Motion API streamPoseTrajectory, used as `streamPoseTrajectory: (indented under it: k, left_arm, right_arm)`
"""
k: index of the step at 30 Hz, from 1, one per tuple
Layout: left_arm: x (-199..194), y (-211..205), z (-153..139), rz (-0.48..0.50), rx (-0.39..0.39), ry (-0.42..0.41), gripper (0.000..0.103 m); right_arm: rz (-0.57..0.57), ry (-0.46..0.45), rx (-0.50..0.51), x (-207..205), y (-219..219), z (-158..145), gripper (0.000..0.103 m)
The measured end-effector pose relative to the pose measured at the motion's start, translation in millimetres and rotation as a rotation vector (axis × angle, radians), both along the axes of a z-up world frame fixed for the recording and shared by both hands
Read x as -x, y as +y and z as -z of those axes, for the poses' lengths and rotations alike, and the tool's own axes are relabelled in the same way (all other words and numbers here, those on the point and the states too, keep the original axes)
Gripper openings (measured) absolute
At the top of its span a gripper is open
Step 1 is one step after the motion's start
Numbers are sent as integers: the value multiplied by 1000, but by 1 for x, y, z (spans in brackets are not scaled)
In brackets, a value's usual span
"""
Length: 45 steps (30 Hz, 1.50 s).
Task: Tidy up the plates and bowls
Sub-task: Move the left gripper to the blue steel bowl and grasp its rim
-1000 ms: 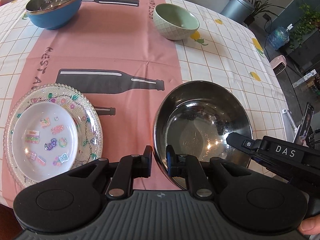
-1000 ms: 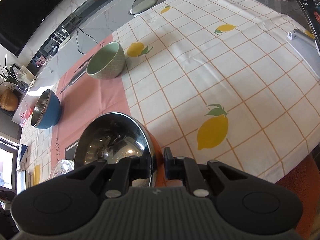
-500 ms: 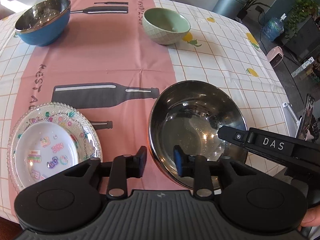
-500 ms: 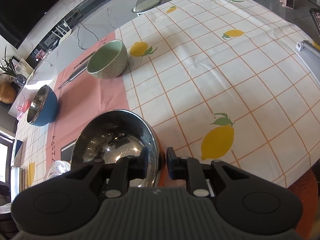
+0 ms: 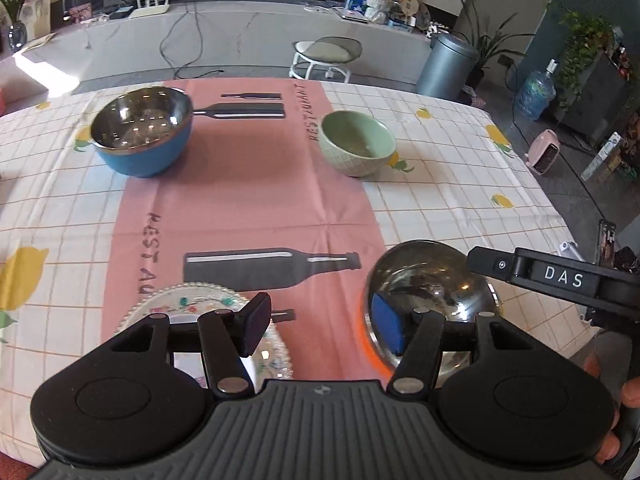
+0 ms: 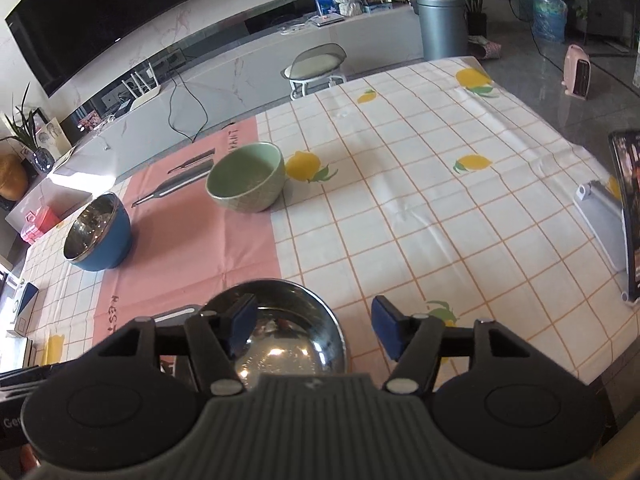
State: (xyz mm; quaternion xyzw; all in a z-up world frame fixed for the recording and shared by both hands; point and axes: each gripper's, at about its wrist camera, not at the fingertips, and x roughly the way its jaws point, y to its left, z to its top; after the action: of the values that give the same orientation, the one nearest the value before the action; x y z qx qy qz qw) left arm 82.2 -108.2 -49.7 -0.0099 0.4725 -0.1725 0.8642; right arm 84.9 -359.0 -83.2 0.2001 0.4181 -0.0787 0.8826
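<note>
We have both grippers spread: the left gripper [image 5: 320,324] and right gripper [image 6: 314,326] have just been opening, nothing pinched. The steel bowl [image 5: 424,280] sits on the tabletop [image 5: 440,208] beside the plates [image 5: 192,300]; blue bowl [image 5: 140,140] and green bowl [image 5: 356,142] remain unstacked.

Steel bowl [image 5: 424,280] upright – blue bowl [image 5: 140,140], green bowl [image 5: 356,142], nested plates [image 5: 192,300]

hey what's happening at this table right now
A person is tidying dishes with a handheld gripper in each hand. Both the left gripper and the right gripper have just been opening their jaws, and neither grips the steel bowl, which sits on the tablecloth. A blue bowl and a green bowl wait farther back. A patterned plate sits near the left gripper.
</note>
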Motion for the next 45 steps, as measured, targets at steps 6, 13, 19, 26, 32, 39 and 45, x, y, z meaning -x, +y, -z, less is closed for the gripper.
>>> streamPoseTrajectory:
  k: [6, 13, 19, 26, 32, 39, 45]
  left_arm:
    - [-6, 52, 2, -103, -31, 7, 69]
    - [-15, 119, 9, -297, 9, -16, 69]
    - [-32, 152, 9, -388, 91, -84, 69]
    - [-85, 164, 4, -434, 81, -117, 69]
    - [-127, 164, 3, -440, 46, -139, 69]
    - [-169, 164, 19, -443, 28, -115, 69]
    - [-200, 158, 38, -438, 39, -38, 68]
  right_arm:
    - [-114, -40, -12, -23, 50, -3, 66]
    - [-247, -101, -4, -43, 116, 0, 87]
    - [-237, -96, -12, -60, 149, 15, 88]
    - [-243, -88, 3, -108, 169, 6, 76]
    - [-240, -91, -23, -149, 176, 1, 70]
    - [-203, -84, -36, -192, 184, 2, 61]
    - [-213, -49, -54, -223, 193, 11, 52]
